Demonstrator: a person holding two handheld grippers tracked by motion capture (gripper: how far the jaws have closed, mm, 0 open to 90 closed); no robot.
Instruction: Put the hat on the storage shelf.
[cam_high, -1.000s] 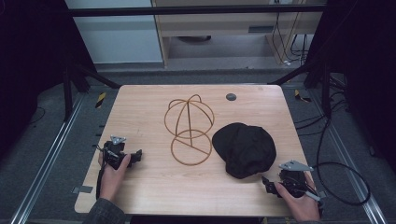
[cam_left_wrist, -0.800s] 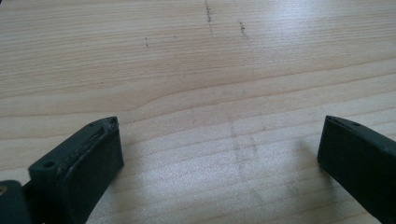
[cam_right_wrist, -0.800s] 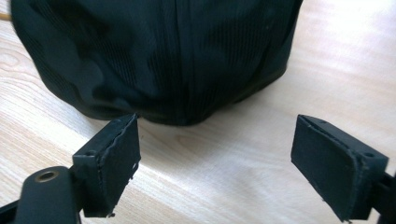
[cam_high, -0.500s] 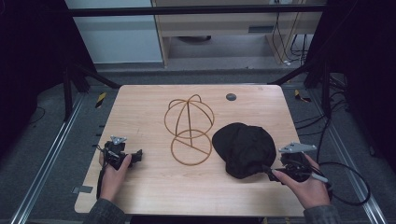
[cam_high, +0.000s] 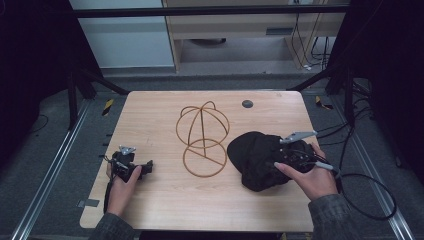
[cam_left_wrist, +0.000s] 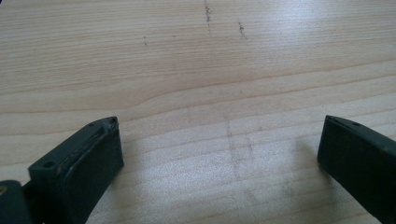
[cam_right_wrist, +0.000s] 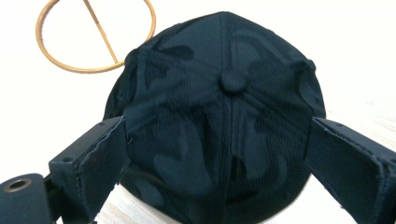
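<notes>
- Surface (cam_high: 165, 210): pale wood grain, matt, carrying every item.
- Cap (cam_high: 255, 157): soft black mesh panels with a top button, lying right of centre, touching the stand's base.
- Wire stand (cam_high: 202, 140): thin brass-coloured dome on a ring.
- Your right tool (cam_right_wrist: 219, 154): released, jaws straddling the cap's crown, apparently ready to grasp.
- Your left tool (cam_left_wrist: 219, 154): released, over bare wood.

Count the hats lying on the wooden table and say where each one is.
1. A black cap lies on the table's right half, beside the wire hat stand, between the right gripper's open jaws. None seems hidden.
</notes>
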